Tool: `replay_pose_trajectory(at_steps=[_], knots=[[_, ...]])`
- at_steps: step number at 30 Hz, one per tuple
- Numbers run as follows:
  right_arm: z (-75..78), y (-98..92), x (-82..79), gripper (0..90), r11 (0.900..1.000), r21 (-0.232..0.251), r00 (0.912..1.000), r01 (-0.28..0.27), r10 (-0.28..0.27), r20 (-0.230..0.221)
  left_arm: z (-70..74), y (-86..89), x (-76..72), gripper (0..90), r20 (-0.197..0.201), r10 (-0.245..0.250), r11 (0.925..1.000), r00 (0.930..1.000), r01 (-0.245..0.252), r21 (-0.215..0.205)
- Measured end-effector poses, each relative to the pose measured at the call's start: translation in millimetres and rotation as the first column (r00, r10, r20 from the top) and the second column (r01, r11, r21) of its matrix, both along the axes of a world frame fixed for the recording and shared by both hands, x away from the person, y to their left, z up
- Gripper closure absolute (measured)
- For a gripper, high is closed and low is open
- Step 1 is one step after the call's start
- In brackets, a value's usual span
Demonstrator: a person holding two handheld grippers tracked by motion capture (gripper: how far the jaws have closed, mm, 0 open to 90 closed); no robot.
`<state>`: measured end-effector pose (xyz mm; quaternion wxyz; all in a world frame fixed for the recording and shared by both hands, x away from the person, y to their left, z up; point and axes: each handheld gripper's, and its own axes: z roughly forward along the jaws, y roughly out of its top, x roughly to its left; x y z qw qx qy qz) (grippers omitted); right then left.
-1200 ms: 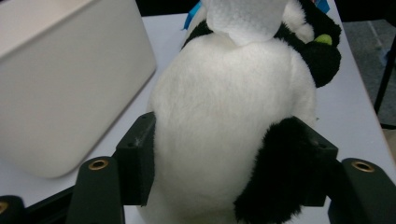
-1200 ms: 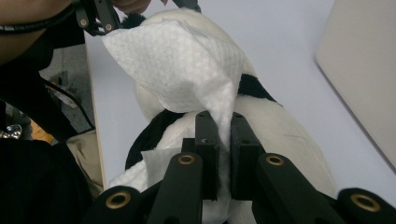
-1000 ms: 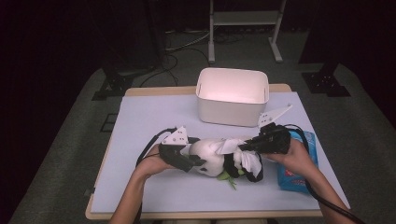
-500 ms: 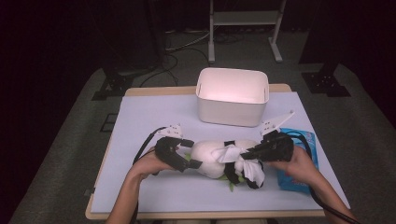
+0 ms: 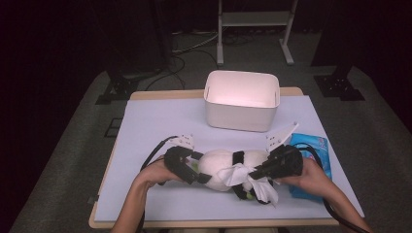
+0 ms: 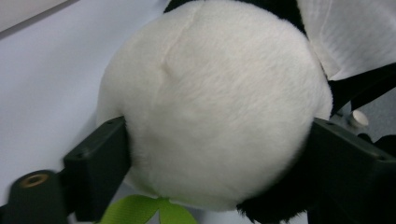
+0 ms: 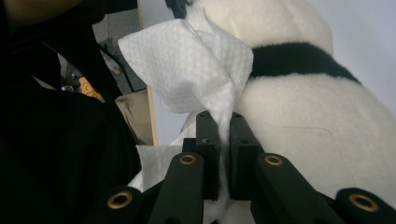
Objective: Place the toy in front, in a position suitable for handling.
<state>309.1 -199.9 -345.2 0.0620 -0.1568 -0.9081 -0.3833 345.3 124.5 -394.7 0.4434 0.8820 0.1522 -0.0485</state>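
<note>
White plush, a panda toy [image 5: 228,167], lies on the table's pale mat [image 5: 160,121] between both tools; the left gripper [image 6: 210,154] has just been opening and its jaws now flank the round body widely, pads touching the fur; the right gripper [image 7: 223,140], at the toy's other end, is clamped on a wipe [image 7: 196,74]. Wiping the toy seems under way; next, the wipe must be drawn across the fur while the left steadies.
</note>
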Motion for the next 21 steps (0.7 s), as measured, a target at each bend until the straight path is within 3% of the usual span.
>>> replay_pose_trajectory(at_steps=[4, 9, 13, 17, 21], knots=[[9.8, 2.9, -0.8, 84.3, 0.999, 0.034, 0.9986, 0.015, -0.016, 0.051, -0.3, 2.1, -2.2, 17.4, 0.038, 0.012, 0.9999, 0.9992, -0.012, -0.007], [19.6, 0.8, 3.2, 84.1, 0.999, 0.018, 0.9943, 0.042, -0.044, 0.098, 2.1, 1.9, -6.7, 20.2, 0.091, 0.01, 0.9999, 0.9958, -0.01, 0.008], [21.1, -10.6, 0.7, 83.9, 0.997, 0.01, 0.9906, 0.082, -0.083, 0.109, 2.7, 1.2, -8.9, 21.1, 0.112, 0.003, 0.9999, 0.9937, -0.005, 0.012], [18.2, -29.7, -0.8, 83.8, 0.992, 0.004, 0.9853, 0.128, -0.128, 0.113, 2.9, 1.2, -10.3, 20.8, 0.113, -0.004, 0.9998, 0.9936, 0.002, 0.017], [10.1, -39.7, -3.0, 83.8, 0.99, -0.003, 0.986, 0.141, -0.14, 0.089, 4.3, 1.4, -9.9, 16.6, 0.077, -0.02, 0.9998, 0.9969, 0.019, 0.012]])
